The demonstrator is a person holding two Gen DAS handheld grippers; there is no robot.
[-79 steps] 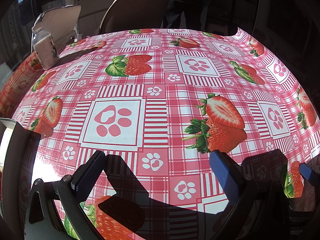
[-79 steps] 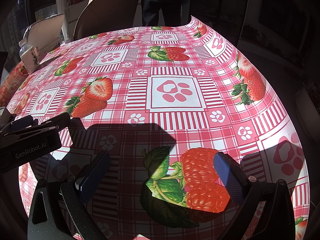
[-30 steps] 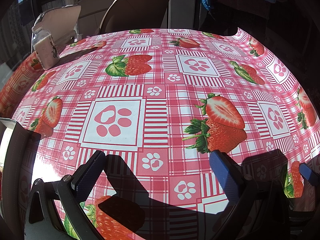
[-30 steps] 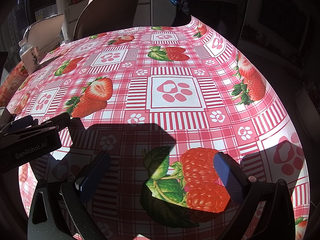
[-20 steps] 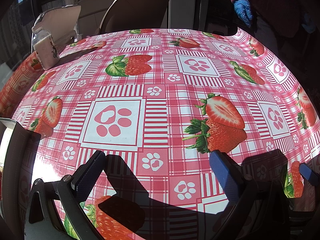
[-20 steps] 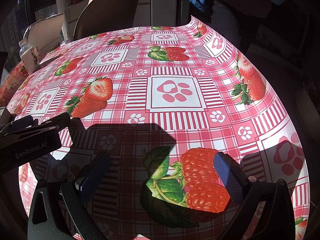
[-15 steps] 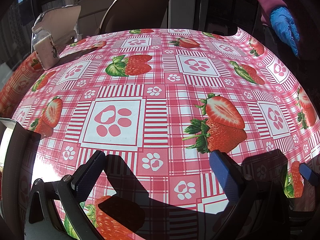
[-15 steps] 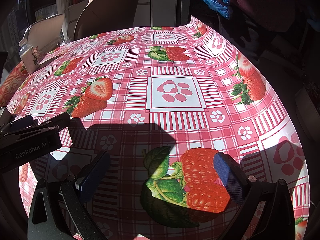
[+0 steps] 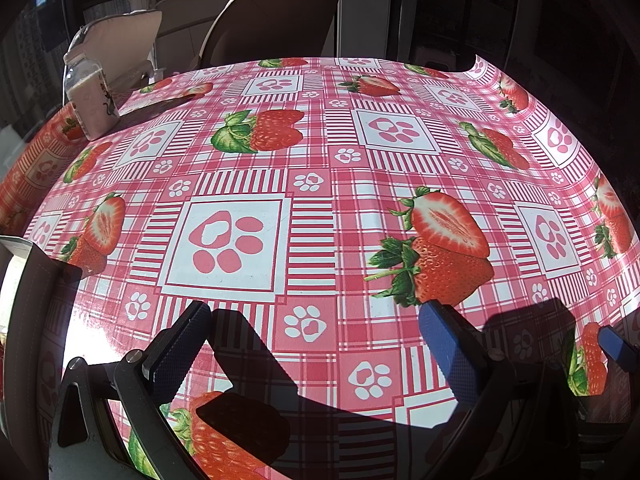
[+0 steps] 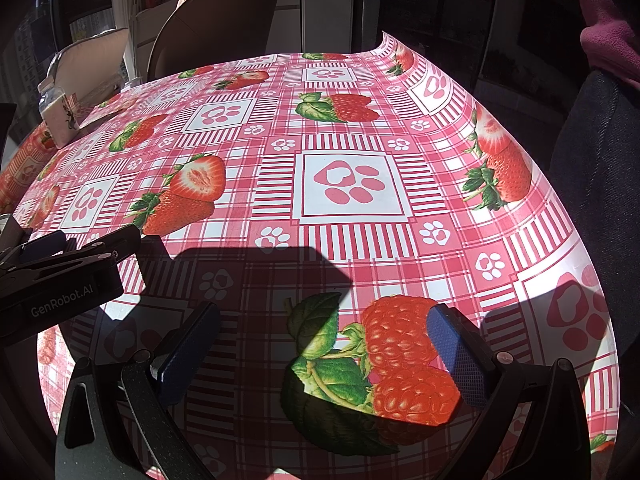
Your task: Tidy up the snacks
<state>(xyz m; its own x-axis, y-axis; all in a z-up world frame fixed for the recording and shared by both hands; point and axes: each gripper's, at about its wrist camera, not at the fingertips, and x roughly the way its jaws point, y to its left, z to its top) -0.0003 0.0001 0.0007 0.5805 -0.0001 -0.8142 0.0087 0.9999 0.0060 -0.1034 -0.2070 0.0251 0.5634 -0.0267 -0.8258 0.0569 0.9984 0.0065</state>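
No snacks show on the table in either view. My left gripper (image 9: 316,336) is open and empty, low over the near part of the strawberry-print tablecloth (image 9: 312,152). My right gripper (image 10: 324,340) is open and empty, low over the same cloth (image 10: 348,184) near its right edge. The left gripper's body (image 10: 60,276) shows at the left of the right wrist view. A blue fingertip (image 9: 614,346) of the right gripper shows at the right edge of the left wrist view.
A clear bottle with a white label (image 9: 90,96) stands at the far left corner; it also shows in the right wrist view (image 10: 58,116). A brown chair (image 9: 276,8) and a cushioned chair (image 9: 120,40) stand behind the table. A person in pink (image 10: 608,48) stands at the right.
The person with blue gloves walked from behind the table to its right side; the gloved hand has left both views. Both grippers have stayed still.
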